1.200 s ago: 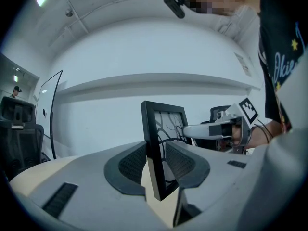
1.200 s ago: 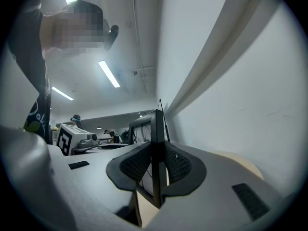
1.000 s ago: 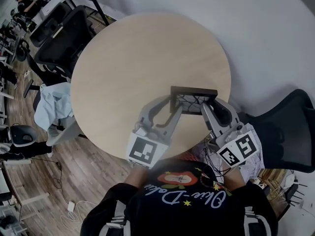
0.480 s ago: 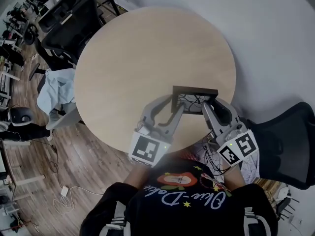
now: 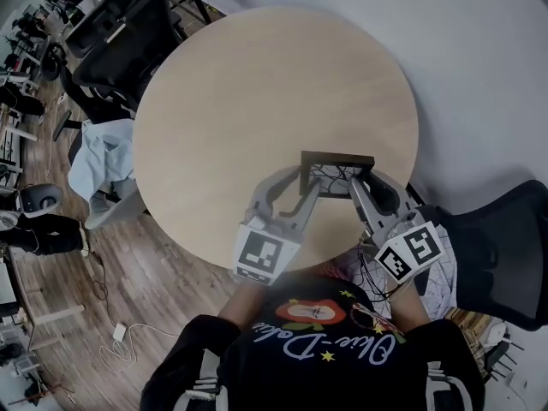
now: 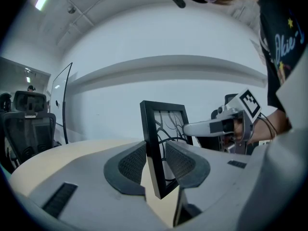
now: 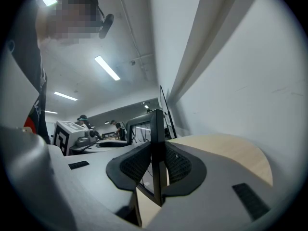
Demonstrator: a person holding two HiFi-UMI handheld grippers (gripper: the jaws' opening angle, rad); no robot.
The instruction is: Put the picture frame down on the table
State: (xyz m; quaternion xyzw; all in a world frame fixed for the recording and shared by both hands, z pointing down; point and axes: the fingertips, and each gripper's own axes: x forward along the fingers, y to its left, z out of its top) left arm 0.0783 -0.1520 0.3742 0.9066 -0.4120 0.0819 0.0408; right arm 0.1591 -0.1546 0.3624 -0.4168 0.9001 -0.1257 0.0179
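Both grippers have sunk a little toward the table [image 5: 257,101] since the earlier head view, carrying the picture frame [image 5: 336,159] with them; the frame's pose between them looks unchanged.

Left gripper [image 5: 306,182]: in its own view the left gripper [image 6: 155,165] has its two pads closed on one upright side of the picture frame [image 6: 166,124], one pad on the front face and one on the back. The jaws stand fairly wide because the frame's thickness is between them.

Frame: upright, black border, line pattern behind the glass. It sits over the near right part of the tabletop, just in front of the person. Bare wood shows beneath its lower corner, so I judge it not yet resting; contact cannot be confirmed.

Right gripper [image 5: 370,182]: the right gripper [image 7: 155,165] pinches the opposite upright side of the picture frame [image 7: 156,129], pads tight against both faces.

Reasoning: one grip per side likely keeps the frame square and stops it swinging during the descent. Neither claw should let go until the bottom edge bears on the wood.
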